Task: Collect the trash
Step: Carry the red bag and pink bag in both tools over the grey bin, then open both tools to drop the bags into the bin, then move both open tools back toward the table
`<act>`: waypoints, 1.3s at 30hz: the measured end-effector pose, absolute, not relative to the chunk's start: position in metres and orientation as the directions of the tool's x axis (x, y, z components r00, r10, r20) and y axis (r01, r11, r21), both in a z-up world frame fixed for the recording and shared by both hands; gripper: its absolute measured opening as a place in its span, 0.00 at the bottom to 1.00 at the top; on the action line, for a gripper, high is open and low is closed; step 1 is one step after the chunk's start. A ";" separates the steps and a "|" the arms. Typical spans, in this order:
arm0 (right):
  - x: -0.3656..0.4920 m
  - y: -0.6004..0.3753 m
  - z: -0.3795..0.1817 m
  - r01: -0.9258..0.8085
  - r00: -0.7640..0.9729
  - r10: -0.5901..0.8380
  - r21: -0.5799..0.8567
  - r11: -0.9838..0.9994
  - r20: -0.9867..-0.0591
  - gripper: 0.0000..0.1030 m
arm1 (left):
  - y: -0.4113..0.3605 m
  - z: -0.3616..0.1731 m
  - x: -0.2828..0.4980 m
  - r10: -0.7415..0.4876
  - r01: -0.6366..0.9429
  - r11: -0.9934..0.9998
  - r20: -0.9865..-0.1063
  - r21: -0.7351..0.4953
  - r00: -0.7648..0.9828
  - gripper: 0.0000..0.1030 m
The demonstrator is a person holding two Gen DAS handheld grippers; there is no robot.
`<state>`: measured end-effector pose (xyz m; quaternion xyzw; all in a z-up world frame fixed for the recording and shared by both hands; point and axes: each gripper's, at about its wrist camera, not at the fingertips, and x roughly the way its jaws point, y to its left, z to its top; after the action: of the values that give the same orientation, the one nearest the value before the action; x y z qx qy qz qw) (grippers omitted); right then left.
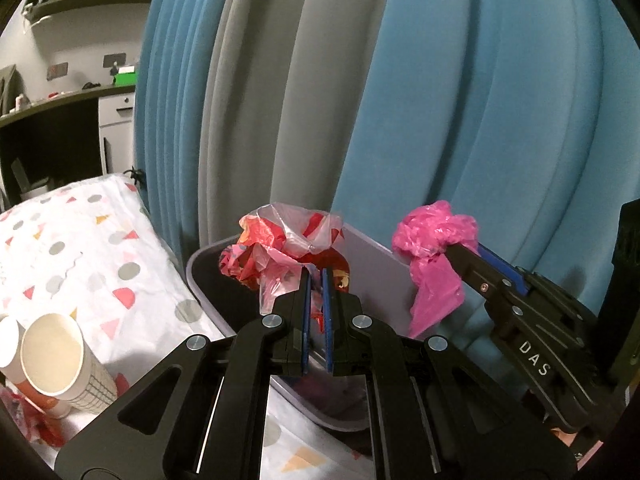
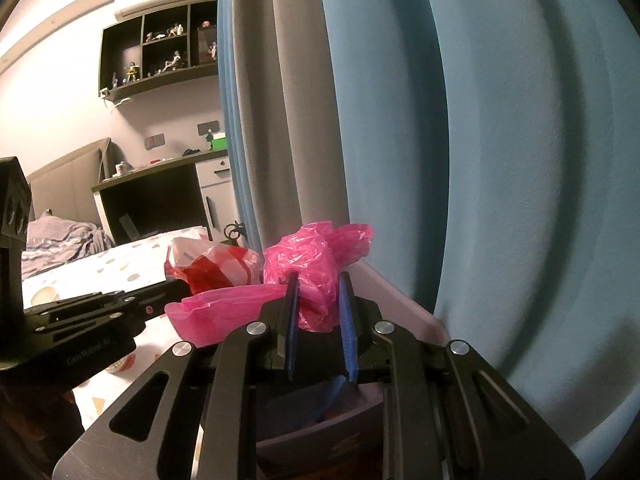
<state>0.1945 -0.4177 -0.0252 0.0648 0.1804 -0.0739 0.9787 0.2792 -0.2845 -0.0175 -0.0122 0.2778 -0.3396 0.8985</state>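
Observation:
My left gripper (image 1: 316, 274) is shut on a crumpled red and clear plastic bag (image 1: 288, 248) and holds it over a grey bin (image 1: 200, 276) on the bed. My right gripper (image 2: 320, 280) is shut on a crumpled pink plastic bag (image 2: 316, 260) and holds it above the bin's far rim (image 2: 396, 292). In the left wrist view the right gripper (image 1: 456, 250) shows at the right with the pink bag (image 1: 432, 240). In the right wrist view the left gripper (image 2: 182, 286) shows at the left with the red bag (image 2: 216, 264).
Paper cups (image 1: 56, 356) lie at the lower left on the spotted white bedsheet (image 1: 80, 248), beside red wrapping scraps (image 1: 36, 420). A padded blue and grey headboard (image 1: 440, 100) rises right behind the bin. A desk and shelves (image 2: 160, 56) stand further off.

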 end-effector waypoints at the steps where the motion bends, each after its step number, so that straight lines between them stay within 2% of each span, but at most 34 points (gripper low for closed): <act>1: 0.195 -0.418 -0.026 0.169 0.923 -0.121 0.102 0.980 -0.364 0.19 | -0.286 -0.018 0.280 -0.617 0.604 0.768 -0.494 -0.211 0.613 0.05; 12: 0.206 -0.421 -0.029 0.177 0.915 -0.127 0.099 0.979 -0.383 0.20 | -0.298 -0.031 0.285 -0.636 0.611 0.751 -0.517 -0.248 0.572 0.05; 14: 0.207 -0.421 -0.030 0.179 0.915 -0.129 0.097 0.979 -0.383 0.25 | -0.298 -0.033 0.286 -0.638 0.613 0.749 -0.520 -0.251 0.567 0.06; 16: 0.208 -0.422 -0.031 0.178 0.914 -0.128 0.097 0.979 -0.384 0.33 | -0.297 -0.035 0.289 -0.637 0.609 0.751 -0.525 -0.255 0.565 0.15; 18: 0.209 -0.422 -0.032 0.179 0.913 -0.128 0.099 0.979 -0.388 0.38 | -0.291 -0.037 0.291 -0.626 0.594 0.763 -0.525 -0.256 0.577 0.39; 21: 0.207 -0.423 -0.034 0.189 0.911 -0.138 0.097 0.977 -0.389 0.40 | -0.278 -0.039 0.293 -0.603 0.560 0.787 -0.519 -0.261 0.606 0.61; 24: 0.203 -0.425 -0.034 0.195 0.912 -0.141 0.104 0.975 -0.386 0.45 | -0.264 -0.039 0.291 -0.581 0.529 0.807 -0.510 -0.262 0.634 0.73; 26: 0.200 -0.424 -0.032 0.195 0.913 -0.140 0.108 0.975 -0.382 0.47 | -0.257 -0.038 0.287 -0.564 0.512 0.820 -0.506 -0.255 0.652 0.80; 32: 0.185 -0.415 -0.026 0.195 0.927 -0.152 0.095 0.976 -0.342 0.70 | -0.234 -0.026 0.255 -0.479 0.456 0.873 -0.470 -0.171 0.741 0.92; 36: 0.172 -0.405 -0.023 0.184 0.936 -0.143 0.100 0.978 -0.320 0.81 | -0.206 -0.019 0.235 -0.404 0.386 0.912 -0.456 -0.138 0.793 0.93; 39: 0.163 -0.394 -0.020 0.156 0.944 -0.120 0.096 0.983 -0.308 0.84 | -0.180 -0.015 0.220 -0.350 0.329 0.936 -0.445 -0.126 0.824 0.94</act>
<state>0.1627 -0.3939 -0.0198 0.0595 0.1521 -0.0699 0.9841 0.2202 -0.1803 -0.0150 -0.0218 0.2370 -0.1778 0.9549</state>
